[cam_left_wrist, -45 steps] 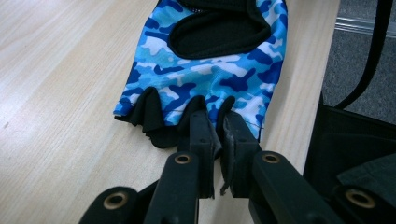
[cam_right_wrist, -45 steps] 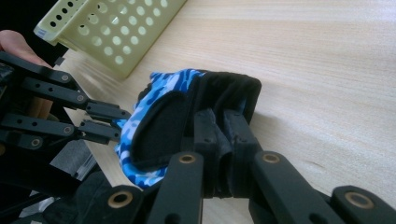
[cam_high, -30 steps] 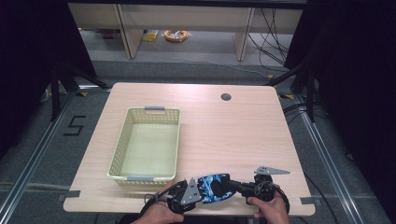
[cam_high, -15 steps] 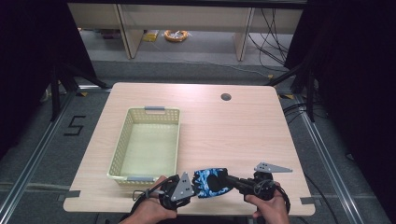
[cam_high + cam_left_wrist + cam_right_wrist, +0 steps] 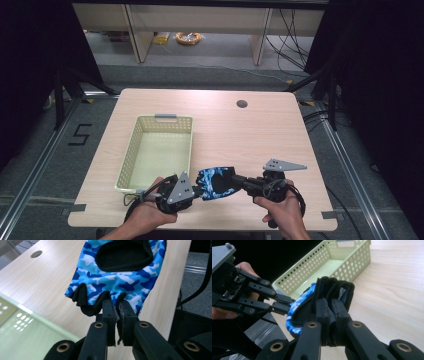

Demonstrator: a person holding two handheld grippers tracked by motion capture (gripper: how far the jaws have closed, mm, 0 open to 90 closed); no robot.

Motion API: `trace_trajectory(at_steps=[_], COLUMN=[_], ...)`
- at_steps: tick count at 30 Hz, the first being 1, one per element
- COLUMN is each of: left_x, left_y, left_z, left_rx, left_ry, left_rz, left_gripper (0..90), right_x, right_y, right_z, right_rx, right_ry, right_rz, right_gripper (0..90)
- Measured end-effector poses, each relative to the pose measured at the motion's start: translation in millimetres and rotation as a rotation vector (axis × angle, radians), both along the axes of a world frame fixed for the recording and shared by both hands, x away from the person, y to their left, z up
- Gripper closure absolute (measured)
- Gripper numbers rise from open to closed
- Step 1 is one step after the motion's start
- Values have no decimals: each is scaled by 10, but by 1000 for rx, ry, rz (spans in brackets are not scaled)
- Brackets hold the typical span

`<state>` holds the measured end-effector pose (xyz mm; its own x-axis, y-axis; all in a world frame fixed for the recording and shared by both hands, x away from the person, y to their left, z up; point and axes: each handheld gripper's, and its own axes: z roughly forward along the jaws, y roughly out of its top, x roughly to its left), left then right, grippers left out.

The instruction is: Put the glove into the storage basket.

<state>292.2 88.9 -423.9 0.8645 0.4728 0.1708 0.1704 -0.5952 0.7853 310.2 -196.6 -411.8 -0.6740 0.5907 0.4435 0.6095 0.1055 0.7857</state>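
The wooden table [image 5: 260, 135] is the biggest thing here. On its left part sits a pale green basket [image 5: 131, 152] with holes in its walls.

Two hands come in from the bottom of the high view. The left hand [image 5: 145, 217] and the right hand [image 5: 282, 212] each hold a black gripper, and the two grippers point at each other across the near edge of the table.

Between them hangs a blue camouflage glove [image 5: 216, 182] with black trim. It is just to the right of the basket's near corner, above the table top.

The left gripper [image 5: 117, 305] is closed tight on the glove's black finger edge. The right gripper [image 5: 330, 305] is closed tight on the glove's other end, where the black cloth is bunched up.

A second ago the glove and both grippers sat lower, nearer the table's front edge. Now both hands have lifted up, and the glove has come up with them.
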Motion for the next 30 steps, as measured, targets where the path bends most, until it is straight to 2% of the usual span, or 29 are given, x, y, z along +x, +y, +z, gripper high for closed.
trace_trajectory(at_steps=[1, 3, 5, 7, 8, 9, 10, 12, 13, 14, 15, 17, 19, 20, 22, 23, 24, 26, 28, 29, 30], left_x=[-2, 11, 23, 51, 49, 70, 70, 92, 110, 121, 138, 165, 208, 222, 260, 274, 286, 315, 349, 366, 374], left_y=[21, 78, 136, 221, 243, 290, 326, 414, 472, 511, 567, 676, 794, 836, 935, 968, 1003, 1074, 1139, 1170, 1185], left_z=[19, 66, 100, 157, 166, 191, 193, 206, 211, 217, 223, 220, 213, 197, 185, 168, 150, 129, 90, 85, 78], left_rx=[0, 15, -2, 19, 10, 30, 24, 36, 39, 45, 49, 53, 70, 54, 83, 80, 78, 96, 92, 112, 116], left_ry=[9, 2, -15, -28, -19, -36, -35, -36, -37, -33, -34, -29, -24, -13, -11, -6, 1, 1, 14, 12, 12], left_rz=[-8, -14, 20, 21, 37, 27, 47, 60, 74, 76, 92, 116, 135, 151, 162, 168, 178, 180, 189, 189, 193], left_gripper=[843, 843, 843, 843, 844, 844, 845, 846, 847, 847, 847, 847, 847, 847, 847, 847, 847, 847, 848, 848, 848], right_x=[22, 37, 81, 123, 157, 160, 210, 226, 270, 303, 332, 407, 472, 512, 573, 610, 631, 685, 720, 737, 757], right_y=[62, 87, 146, 204, 248, 280, 370, 426, 480, 555, 599, 723, 854, 914, 1038, 1091, 1144, 1231, 1302, 1347, 1372], right_z=[45, 72, 112, 154, 167, 189, 214, 235, 242, 257, 264, 257, 241, 223, 189, 166, 145, 101, 63, 41, 23], right_rx=[0, -4, -6, -1, -3, 2, 13, 15, 12, 15, 10, 18, 24, 13, 12, 8, 8, 6, 2, -1, -8], right_ry=[-6, -7, -36, -38, -51, -32, -37, -30, -55, -45, -54, -50, -26, -41, -25, -26, -5, -2, 6, 20, 14], right_rz=[9, 13, 25, 34, 44, 42, 56, 57, 71, 70, 78, 87, 95, 99, 108, 116, 113, 125, 127, 132, 134], right_gripper=[859, 858, 858, 858, 858, 859, 859, 859, 859, 860, 859, 860, 860, 860, 860, 860, 860, 860, 860, 860, 860])
